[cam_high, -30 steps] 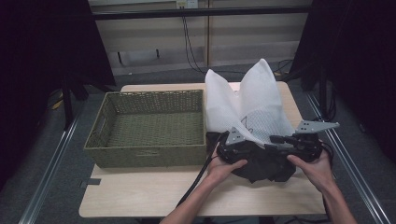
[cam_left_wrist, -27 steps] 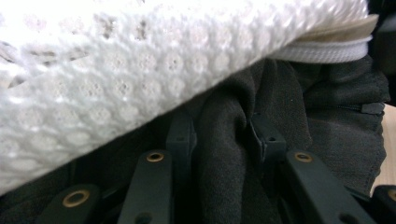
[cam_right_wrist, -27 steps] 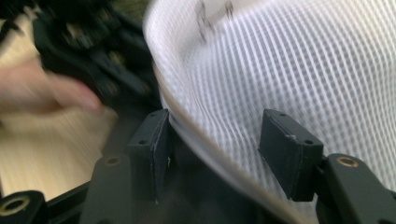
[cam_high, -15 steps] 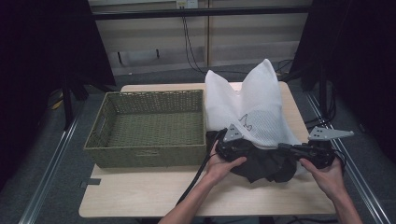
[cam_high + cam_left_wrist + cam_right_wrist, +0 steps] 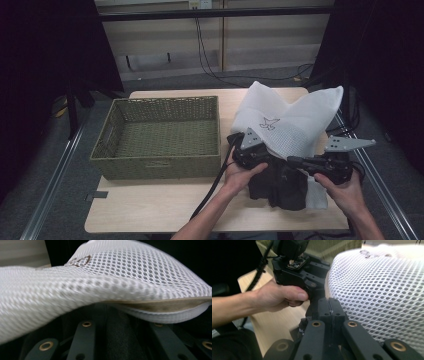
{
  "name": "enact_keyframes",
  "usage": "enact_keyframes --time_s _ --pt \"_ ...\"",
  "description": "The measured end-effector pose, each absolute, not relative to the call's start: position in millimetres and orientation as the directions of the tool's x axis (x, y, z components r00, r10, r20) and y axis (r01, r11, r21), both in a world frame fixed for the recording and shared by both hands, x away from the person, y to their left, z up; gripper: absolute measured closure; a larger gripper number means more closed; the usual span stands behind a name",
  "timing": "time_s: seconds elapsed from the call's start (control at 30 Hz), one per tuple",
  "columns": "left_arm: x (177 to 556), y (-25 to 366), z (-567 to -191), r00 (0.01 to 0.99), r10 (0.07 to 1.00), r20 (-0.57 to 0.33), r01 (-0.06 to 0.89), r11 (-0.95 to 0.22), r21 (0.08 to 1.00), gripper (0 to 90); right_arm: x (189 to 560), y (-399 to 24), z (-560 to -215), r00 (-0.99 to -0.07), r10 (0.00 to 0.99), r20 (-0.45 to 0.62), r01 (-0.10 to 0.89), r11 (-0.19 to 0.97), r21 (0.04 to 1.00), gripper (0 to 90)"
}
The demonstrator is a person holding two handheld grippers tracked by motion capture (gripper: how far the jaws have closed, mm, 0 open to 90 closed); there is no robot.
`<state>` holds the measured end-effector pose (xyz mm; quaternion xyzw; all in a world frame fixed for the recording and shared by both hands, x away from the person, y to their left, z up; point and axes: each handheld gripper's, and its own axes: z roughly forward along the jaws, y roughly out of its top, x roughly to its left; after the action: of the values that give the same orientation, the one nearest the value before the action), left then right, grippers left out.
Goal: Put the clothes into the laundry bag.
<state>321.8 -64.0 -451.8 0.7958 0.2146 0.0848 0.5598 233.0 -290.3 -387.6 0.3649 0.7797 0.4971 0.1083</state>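
Right gripper (image 5: 295,161) jaws have just been closing and now meet — pads pressed flat together in the right gripper view, no cloth visibly between them. Left gripper (image 5: 260,152) sits under the white mesh laundry bag (image 5: 290,125); can't tell its jaw state, mesh covers the tips. Bag lies just right of the wicker basket (image 5: 160,135), dark garment (image 5: 280,185) at its near edge.

A white mesh bag (image 5: 120,280) spans the frame from the left edge to the right, its honeycomb weave sharp at upper right and blurred at lower left. A tan-lined hem runs along its lower right edge. Beneath it, at the bottom, rise the left gripper's (image 5: 117,340) black jaws with brass rivets.
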Motion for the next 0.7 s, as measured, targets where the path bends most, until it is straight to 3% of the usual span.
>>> enact_keyframes --time_s 0.37,0.6,0.7 --pt "312 -58 -467 0.912 0.398 -0.095 0.242 -0.338 0.91 61.5 238 -300 -434 -0.677 0.699 0.228 0.541 0.263 0.799 89.6" --pt "300 -23 -461 0.923 0.37 -0.104 0.231 -0.318 0.92 49.8 234 -310 -443 -0.642 0.735 0.217 0.565 0.262 0.782 89.4" --pt "295 -8 -457 0.934 0.333 -0.125 0.229 -0.295 0.927 50.6 234 -314 -446 -0.633 0.749 0.195 0.57 0.28 0.773 89.3"
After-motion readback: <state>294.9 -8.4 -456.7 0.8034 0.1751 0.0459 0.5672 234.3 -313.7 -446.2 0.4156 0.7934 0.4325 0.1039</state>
